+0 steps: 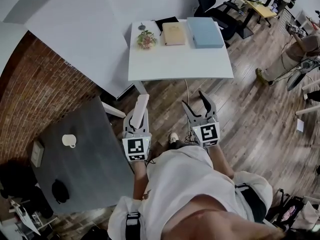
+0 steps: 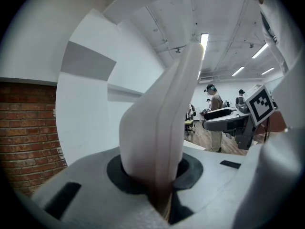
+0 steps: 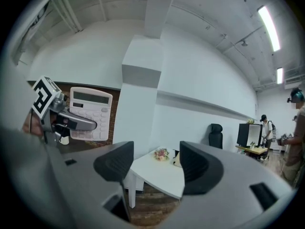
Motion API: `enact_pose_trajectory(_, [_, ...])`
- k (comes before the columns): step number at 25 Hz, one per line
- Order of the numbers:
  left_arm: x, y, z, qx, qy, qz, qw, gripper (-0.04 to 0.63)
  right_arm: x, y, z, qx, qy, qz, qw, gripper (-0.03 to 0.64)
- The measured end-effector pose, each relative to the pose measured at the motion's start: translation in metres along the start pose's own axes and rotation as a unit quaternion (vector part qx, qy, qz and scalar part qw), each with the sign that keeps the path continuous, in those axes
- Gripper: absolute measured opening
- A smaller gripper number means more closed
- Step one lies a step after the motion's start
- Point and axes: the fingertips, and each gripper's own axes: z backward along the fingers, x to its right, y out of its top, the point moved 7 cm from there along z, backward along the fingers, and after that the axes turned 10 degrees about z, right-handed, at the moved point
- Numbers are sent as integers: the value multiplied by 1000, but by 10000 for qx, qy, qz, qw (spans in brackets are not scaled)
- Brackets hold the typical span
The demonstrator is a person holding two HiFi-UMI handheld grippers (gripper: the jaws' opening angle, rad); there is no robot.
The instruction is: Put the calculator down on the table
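One calculator (image 1: 142, 104) clamped in left gripper (image 1: 136, 117) (right gripper (image 1: 194, 99), jaws apart)

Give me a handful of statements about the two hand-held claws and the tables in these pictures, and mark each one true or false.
1. The left gripper is clamped on a white calculator. True.
2. The right gripper holds something too. False: its jaws stand apart with nothing between them.
3. The calculator lies on the white table. False: it is held in the air, short of that table.
4. A small bunch of flowers stands on the white table. True.
5. The flowers are the only thing on the white table. False: a blue box and a tan book lie there as well.
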Motion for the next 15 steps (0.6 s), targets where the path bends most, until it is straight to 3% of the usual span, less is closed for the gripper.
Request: enact_pose_trajectory(15, [7, 11, -54, 26, 174, -69, 9998, 71, 39, -12, -43, 152, 323, -44, 9994, 293])
